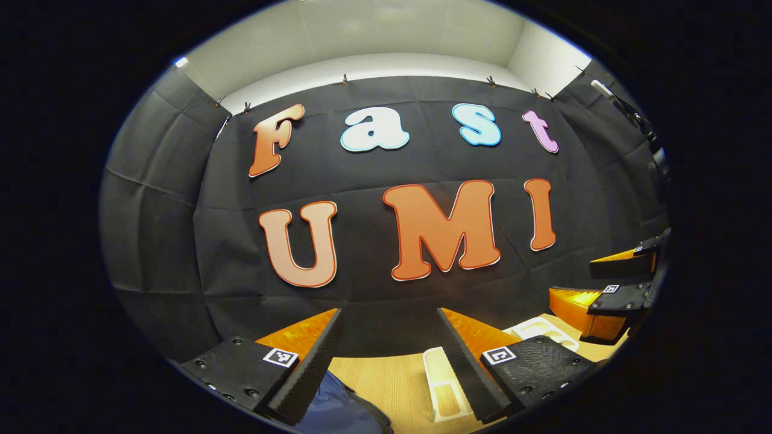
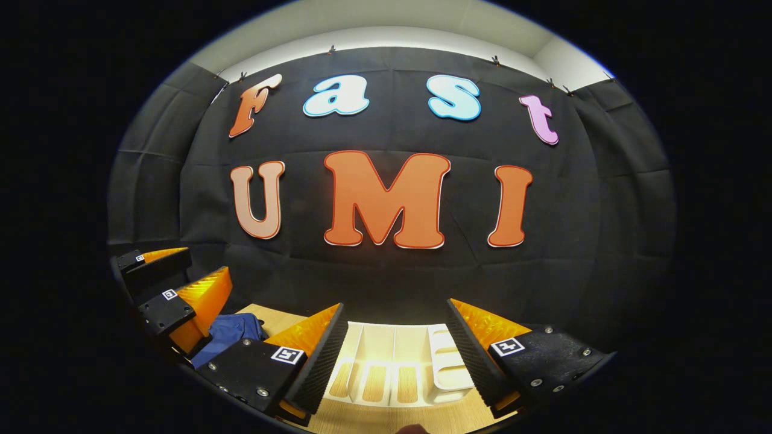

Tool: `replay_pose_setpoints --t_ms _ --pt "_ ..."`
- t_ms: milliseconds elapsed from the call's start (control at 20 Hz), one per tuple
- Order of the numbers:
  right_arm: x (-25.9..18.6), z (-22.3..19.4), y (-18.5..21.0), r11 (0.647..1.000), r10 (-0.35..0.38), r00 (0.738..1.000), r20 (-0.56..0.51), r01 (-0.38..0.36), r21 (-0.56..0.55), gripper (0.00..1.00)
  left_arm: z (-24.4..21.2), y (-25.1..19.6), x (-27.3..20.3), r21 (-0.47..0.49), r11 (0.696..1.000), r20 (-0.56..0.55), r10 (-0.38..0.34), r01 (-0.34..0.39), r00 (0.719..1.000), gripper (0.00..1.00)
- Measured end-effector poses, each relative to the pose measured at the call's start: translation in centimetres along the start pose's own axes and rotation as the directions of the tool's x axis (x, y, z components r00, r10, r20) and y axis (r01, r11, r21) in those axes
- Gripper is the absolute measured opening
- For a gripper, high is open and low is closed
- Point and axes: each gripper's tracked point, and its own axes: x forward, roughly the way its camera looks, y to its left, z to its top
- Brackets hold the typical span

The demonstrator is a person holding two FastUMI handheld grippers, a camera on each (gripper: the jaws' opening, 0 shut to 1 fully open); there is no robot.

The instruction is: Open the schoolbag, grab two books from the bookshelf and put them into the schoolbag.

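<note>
Both sets of jaws stand apart, holding nothing. The left gripper (image 1: 390, 355) hovers over the blue bag (image 1: 341, 410) on the worktop (image 1: 392, 377); the right gripper (image 2: 395, 349) faces the white shelf (image 2: 392, 361). The bag looks like soft, limp cloth, so take its zipper pull; no books are discernible.

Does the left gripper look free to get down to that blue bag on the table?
Probably yes. The left gripper hangs open above the wooden table, with the blue schoolbag just below its fingers. Nothing lies between them. The white bookshelf sits off to the side, apart from the bag.
</note>
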Motion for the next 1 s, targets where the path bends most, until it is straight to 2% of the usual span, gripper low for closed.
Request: replay_pose_setpoints --t_ms 50,100,150,300,350,400,450,650,1000 --pt "-0.1 0.0 0.0 1.000 0.003 1.000 0.001 -0.003 0.000 0.96 0.0 0.2 0.0 0.003 1.000 -0.001 0.010 -0.010 1.000 0.95" --pt "-0.2 0.1 0.1 1.000 0.006 1.000 0.004 -0.006 0.002 0.96 0.0 0.3 0.0 0.003 1.000 -0.002 0.014 -0.014 1.000 0.95" --pt "-0.2 0.1 0.3 1.000 0.014 1.000 0.010 -0.014 0.003 0.96 0.0 0.3 0.0 0.000 1.000 -0.001 0.015 -0.015 1.000 0.99" --pt "-0.6 0.7 1.1 0.999 0.047 0.998 0.046 -0.046 -0.015 0.96 -0.3 0.0 -0.2 -0.006 1.000 -0.009 0.005 -0.005 1.000 0.99" --pt "-0.6 0.8 1.0 0.999 0.044 0.997 0.057 -0.042 -0.032 0.96 -0.3 0.0 -0.3 -0.006 1.000 -0.010 0.004 -0.004 1.000 0.94" --pt "-0.6 0.9 1.0 0.998 0.045 0.997 0.064 -0.042 -0.047 0.96 -0.5 0.0 -0.2 -0.007 1.000 -0.013 0.002 -0.002 1.000 0.99" --pt "-0.7 1.0 1.0 0.998 0.039 0.997 0.068 -0.035 -0.056 0.96 -0.6 0.1 -0.3 -0.008 1.000 -0.015 0.001 -0.001 1.000 0.94" --pt "-1.1 1.3 1.5 0.997 0.067 0.994 0.081 -0.065 -0.038 0.97 -0.6 -0.1 -0.5 -0.011 1.000 -0.014 -0.009 0.009 1.000 0.94" --pt "-1.6 2.0 1.2 0.998 0.056 0.993 0.104 -0.054 -0.023 0.97 -0.8 -1.2 -0.8 -0.014 0.999 -0.027 -0.040 0.040 0.999 0.94"
